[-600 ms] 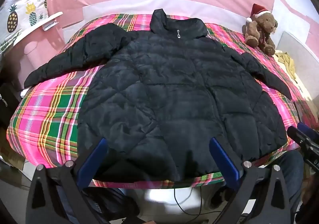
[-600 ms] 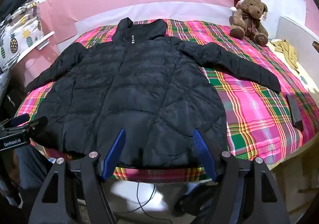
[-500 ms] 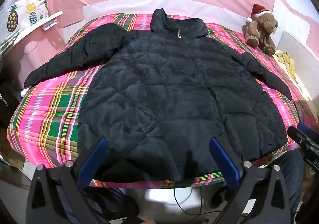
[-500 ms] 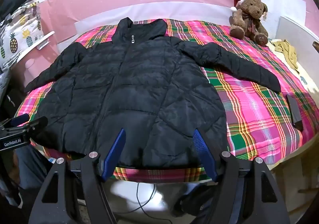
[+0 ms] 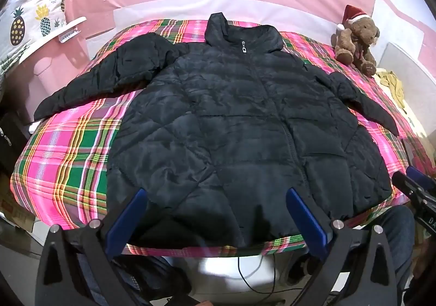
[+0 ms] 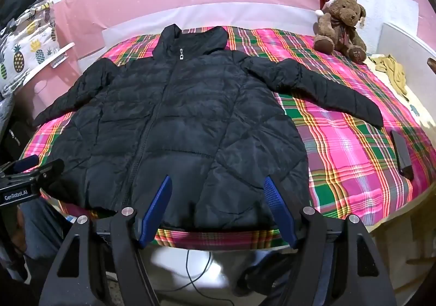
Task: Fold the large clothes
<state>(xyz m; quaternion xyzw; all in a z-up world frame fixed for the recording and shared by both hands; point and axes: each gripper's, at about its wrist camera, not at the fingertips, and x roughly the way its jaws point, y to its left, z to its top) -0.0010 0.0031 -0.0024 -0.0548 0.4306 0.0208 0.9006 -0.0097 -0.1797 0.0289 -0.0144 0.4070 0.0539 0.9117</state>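
Note:
A black quilted puffer jacket (image 5: 231, 126) lies flat and face up on a plaid bed (image 5: 68, 153), zipped, collar at the far side, both sleeves spread out. It also shows in the right wrist view (image 6: 185, 129). My left gripper (image 5: 216, 197) is open and empty, hovering above the jacket's near hem. My right gripper (image 6: 218, 186) is open and empty, also above the near hem, further right. Each gripper shows at the edge of the other's view.
A teddy bear (image 6: 340, 25) with a red hat sits at the bed's far right. A dark phone-like slab (image 6: 402, 154) lies on the right of the bed. A yellow cloth (image 6: 392, 71) lies beyond. A pink wall is behind; cables hang below the bed's near edge.

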